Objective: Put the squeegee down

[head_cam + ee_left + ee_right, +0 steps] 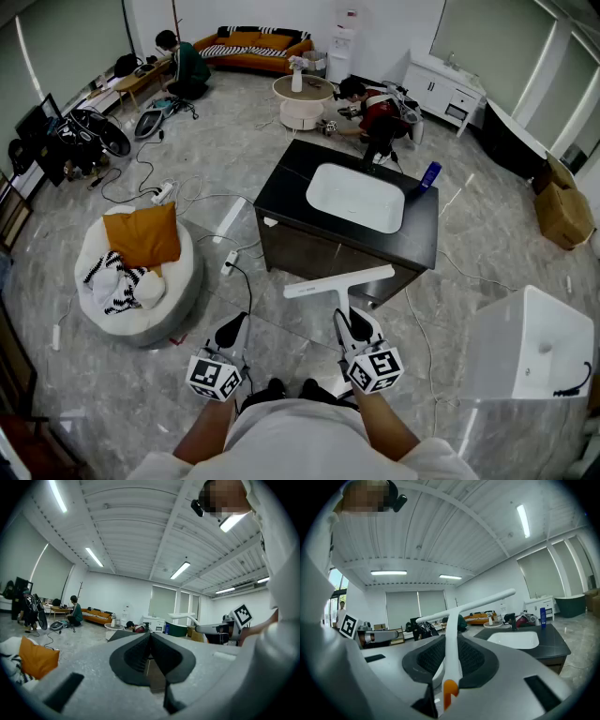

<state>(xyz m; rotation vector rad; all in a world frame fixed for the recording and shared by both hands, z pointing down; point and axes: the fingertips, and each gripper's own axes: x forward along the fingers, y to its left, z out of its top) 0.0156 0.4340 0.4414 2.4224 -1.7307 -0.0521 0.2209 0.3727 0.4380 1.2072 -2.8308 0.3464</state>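
Note:
A white squeegee (338, 281) with a long crossbar is held upright in front of the black sink cabinet (424, 239). My right gripper (353, 323) is shut on the squeegee's handle (451, 653), which ends in an orange tip (448, 692); the crossbar (480, 604) stretches across above the jaws. My left gripper (231, 331) hangs to the left of it, shut with nothing between its jaws (151, 637). From the left gripper view the squeegee (187, 617) and the right gripper's marker cube (242, 615) show at the right.
The cabinet holds a white basin (355, 197) and a blue bottle (429, 175). A beanbag with an orange cushion (141, 236) sits on the floor at left. A white box (530, 347) stands at right. Cables cross the floor (178, 195). Two people (375, 108) are at the back.

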